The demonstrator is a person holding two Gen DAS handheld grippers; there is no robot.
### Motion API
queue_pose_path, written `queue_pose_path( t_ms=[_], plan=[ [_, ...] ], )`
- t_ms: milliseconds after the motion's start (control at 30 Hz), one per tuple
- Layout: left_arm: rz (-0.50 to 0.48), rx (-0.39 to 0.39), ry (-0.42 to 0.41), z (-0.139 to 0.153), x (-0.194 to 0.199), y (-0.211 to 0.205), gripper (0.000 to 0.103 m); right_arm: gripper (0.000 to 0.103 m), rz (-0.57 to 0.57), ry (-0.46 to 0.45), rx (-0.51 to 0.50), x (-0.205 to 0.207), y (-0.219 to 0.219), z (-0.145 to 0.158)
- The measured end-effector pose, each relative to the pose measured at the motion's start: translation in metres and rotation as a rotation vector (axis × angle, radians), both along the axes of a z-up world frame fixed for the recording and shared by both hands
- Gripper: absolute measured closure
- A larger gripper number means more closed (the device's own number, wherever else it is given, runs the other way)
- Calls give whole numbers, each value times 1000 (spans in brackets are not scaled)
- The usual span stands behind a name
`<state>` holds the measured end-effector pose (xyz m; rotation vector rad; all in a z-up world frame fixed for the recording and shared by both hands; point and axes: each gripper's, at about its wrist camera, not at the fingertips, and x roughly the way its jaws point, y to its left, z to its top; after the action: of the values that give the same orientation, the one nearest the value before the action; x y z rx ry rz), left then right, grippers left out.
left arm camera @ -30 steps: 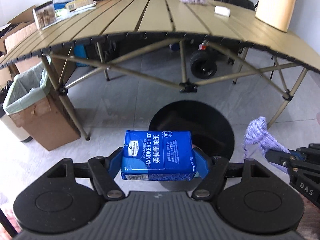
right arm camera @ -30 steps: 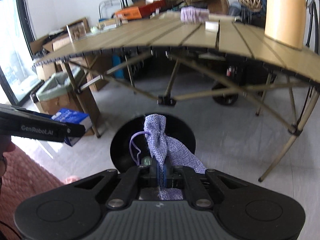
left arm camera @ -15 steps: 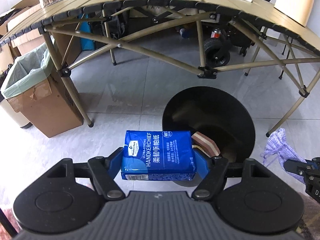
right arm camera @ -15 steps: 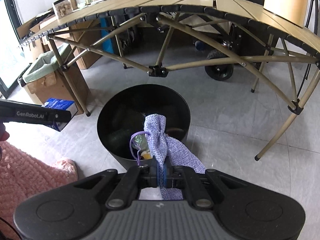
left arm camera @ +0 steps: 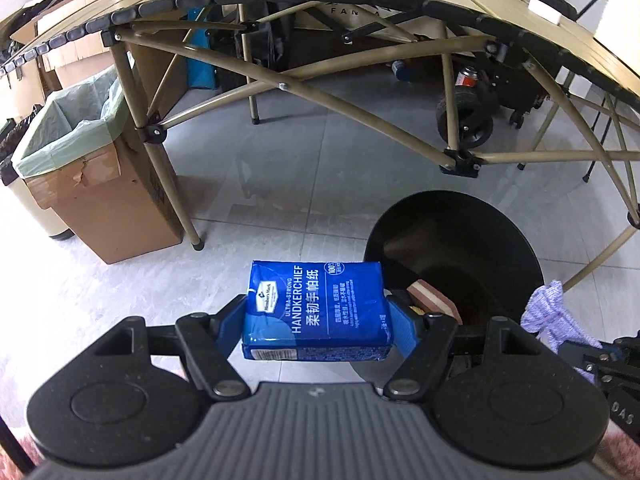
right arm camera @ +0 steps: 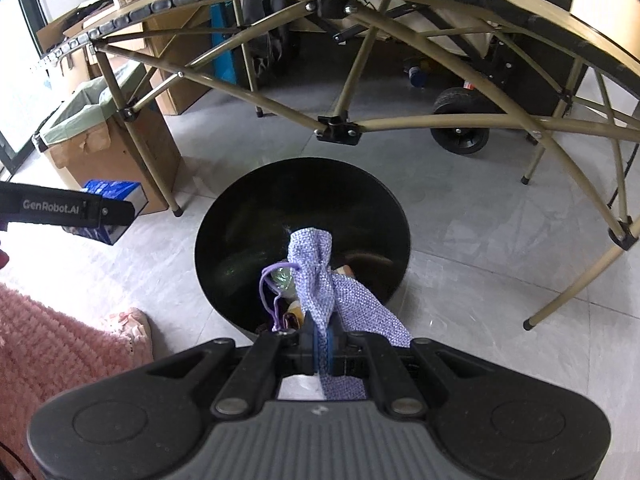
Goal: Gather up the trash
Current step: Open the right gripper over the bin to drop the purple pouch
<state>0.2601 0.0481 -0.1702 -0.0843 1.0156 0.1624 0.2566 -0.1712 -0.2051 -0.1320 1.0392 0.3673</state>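
Gripping low in frame, our left gripper (left arm camera: 318, 314) clamps the tissue pack (left arm camera: 316, 310), long axis crosswise. Our right gripper (right arm camera: 322, 346) pinches the purple pouch (right arm camera: 316, 276) tight, neck pointing upward. Beyond sits the bin (right arm camera: 240, 216).

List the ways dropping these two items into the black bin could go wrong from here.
1. The blue tissue pack in the left gripper appears to sit beside the black bin's rim, not over the opening; released now, it would likely land on the floor.
2. The purple pouch in the right gripper has a loose drawstring loop that might snag on the gripper when it opens.
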Motion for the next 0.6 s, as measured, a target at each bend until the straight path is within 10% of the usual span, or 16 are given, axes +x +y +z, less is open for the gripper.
queue_pose_path(
  t_ms=[600],
  plan=[
    [97,7,-20,5,22,24,29,99,0,-7,14,47,36,-5]
  ],
)
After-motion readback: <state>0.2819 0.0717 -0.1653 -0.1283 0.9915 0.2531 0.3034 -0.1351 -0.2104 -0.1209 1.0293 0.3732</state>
